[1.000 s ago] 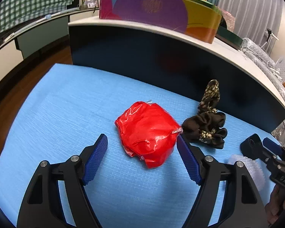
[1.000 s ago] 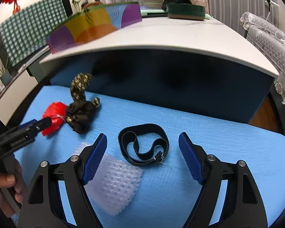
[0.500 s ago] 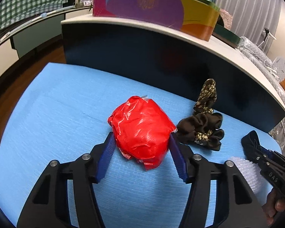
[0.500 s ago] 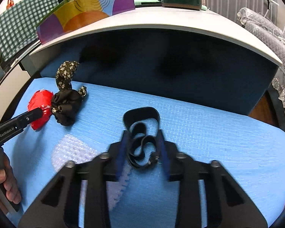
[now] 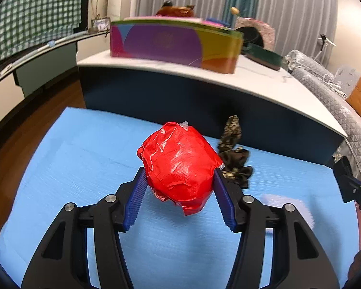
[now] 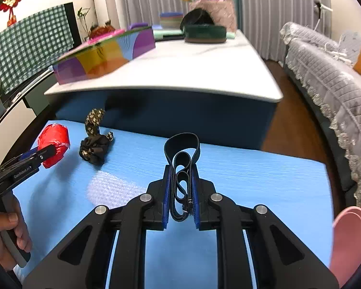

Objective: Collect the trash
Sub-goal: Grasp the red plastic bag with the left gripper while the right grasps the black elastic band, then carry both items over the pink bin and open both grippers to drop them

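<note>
Left tool (image 5: 180, 187): red wrapper ball (image 5: 179, 166) clamped, raised above blue tabletop (image 5: 84, 159). Right tool (image 6: 180, 190): jaws closing, black strap (image 6: 181, 163) pinched. Partly legible white lettering is carried on the left tool's side; scrunchie (image 6: 95, 144) lies between.

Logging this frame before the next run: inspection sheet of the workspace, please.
Surface: blue mat, textured, bare at the right.
Job's things: red crumpled wrapper between the left tongs, lifted off the mat; black elastic band between the right tongs; bubble wrap lying flat on the mat.
Clutter: black floral scrunchie on the mat, beside the wrapper.
Grippers: left tongs shut on the wrapper; right tongs closing, pads pressing the band.
Cables: nothing seen.
Surroundings: white table behind the mat carrying a colourful box; grey quilted sofa right; pink object at the right edge, unclear what.
</note>
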Motion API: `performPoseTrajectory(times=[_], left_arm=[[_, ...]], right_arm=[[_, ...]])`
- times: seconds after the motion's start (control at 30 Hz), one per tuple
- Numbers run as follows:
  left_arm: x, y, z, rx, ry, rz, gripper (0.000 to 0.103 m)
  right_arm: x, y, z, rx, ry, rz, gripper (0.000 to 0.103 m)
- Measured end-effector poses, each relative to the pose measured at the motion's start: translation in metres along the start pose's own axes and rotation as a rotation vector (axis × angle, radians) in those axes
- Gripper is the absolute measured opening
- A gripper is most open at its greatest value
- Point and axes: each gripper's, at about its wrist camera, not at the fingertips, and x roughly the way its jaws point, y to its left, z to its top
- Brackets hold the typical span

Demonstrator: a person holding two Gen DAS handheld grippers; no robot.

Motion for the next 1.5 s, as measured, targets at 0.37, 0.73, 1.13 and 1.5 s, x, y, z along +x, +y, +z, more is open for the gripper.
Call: performPoseTrajectory(times=[0.37, 0.73, 1.13, 1.5], left_arm=[[-0.042, -0.026, -0.009, 0.068, -0.056, -0.059, 0.054], [-0.074, -0.054, -0.022, 0.141, -0.09, -0.107, 0.054], [-0.099, -0.078, -0.041, 0.19, -0.114, -0.146, 0.054], [-0.107, -0.113, -0.062, 0.232, -0.12, -0.196, 0.055]], right_arm=[[-0.075, -0.01, -0.015, 0.018, -0.068, -0.037, 0.016], [-0.154, -0.028, -0.012, -0.018, -0.162, -0.057, 0.016], [-0.171, -0.065, -0.044, 0.008, -0.194, -0.104, 0.016], [-0.182, -0.105, -0.061, 0.068, -0.213, -0.162, 0.016]])
